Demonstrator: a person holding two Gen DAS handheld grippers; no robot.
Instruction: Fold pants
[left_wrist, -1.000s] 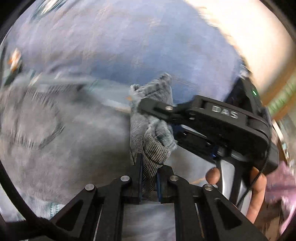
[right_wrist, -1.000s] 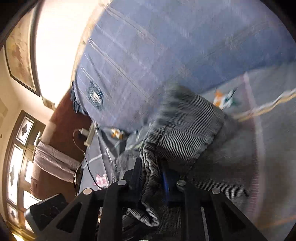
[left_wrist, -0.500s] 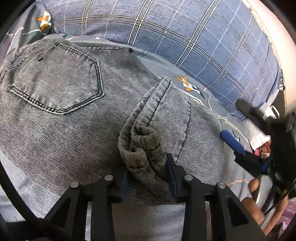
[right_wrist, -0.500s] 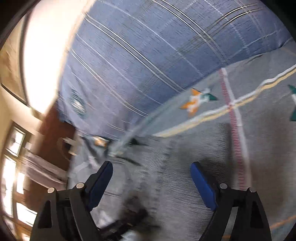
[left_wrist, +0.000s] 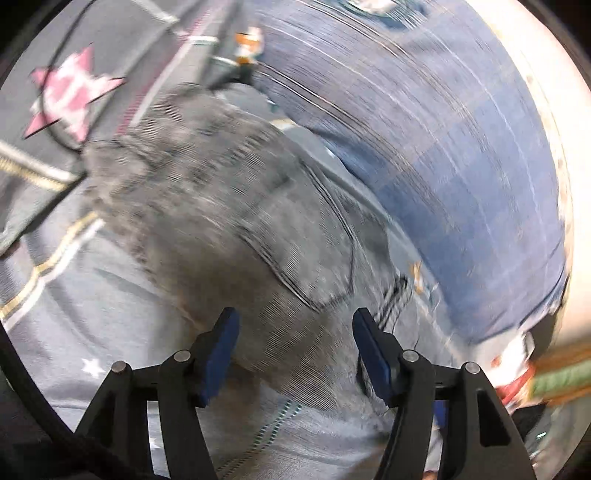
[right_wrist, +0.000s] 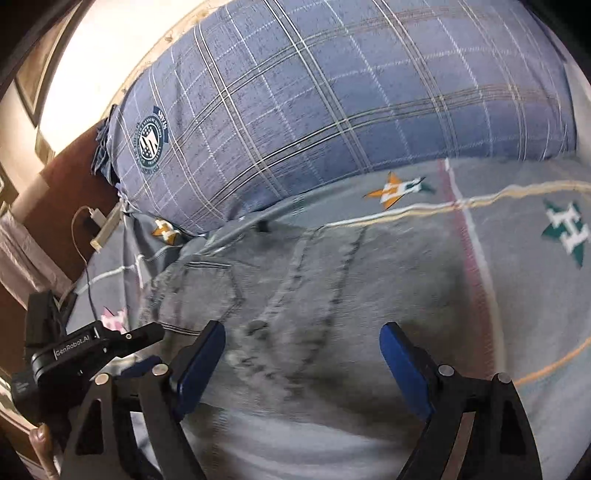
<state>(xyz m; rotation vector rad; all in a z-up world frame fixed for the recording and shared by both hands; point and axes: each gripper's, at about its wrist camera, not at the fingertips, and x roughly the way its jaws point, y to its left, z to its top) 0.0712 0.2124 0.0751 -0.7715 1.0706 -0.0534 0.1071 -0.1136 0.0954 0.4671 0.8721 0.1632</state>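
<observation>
Nearest in the left wrist view, the left tongs (left_wrist: 294, 332) are standing wide apart, their blue pads (left_wrist: 218, 354) holding nothing, with grey cloth showing between them. The right wrist view is showing much the same up close: the right tongs (right_wrist: 303, 349) are also spread wide and gripping nothing, blue pads (right_wrist: 406, 369) hanging over grey fabric.

Just beyond both pairs, the grey pants (left_wrist: 229, 206) are lying on the bed. The left view is blurred by motion, yet it is catching a stitched back pocket (left_wrist: 314, 258) that sits just ahead of the left tongs. The right view is giving a steadier look at the pants (right_wrist: 332, 288), showing long dark seams running away from the camera and a pocket outline at the left.

Only the right view is showing the other tool: the left gripper's black body (right_wrist: 85, 350), marked with white lettering, is sitting low at the left edge. It is also the only one showing a white charger and cable (right_wrist: 94, 218) at the far left.

Farther off, the grey bedsheet (right_wrist: 517, 221) with printed stars is spreading under the pants; the left view is adding a pink star (left_wrist: 66, 96) beside a thin dark cable. Farthest, a blue plaid pillow (right_wrist: 332, 92) is lying against the pale wall, sharp in the right view and smeared in the left (left_wrist: 461, 147).
</observation>
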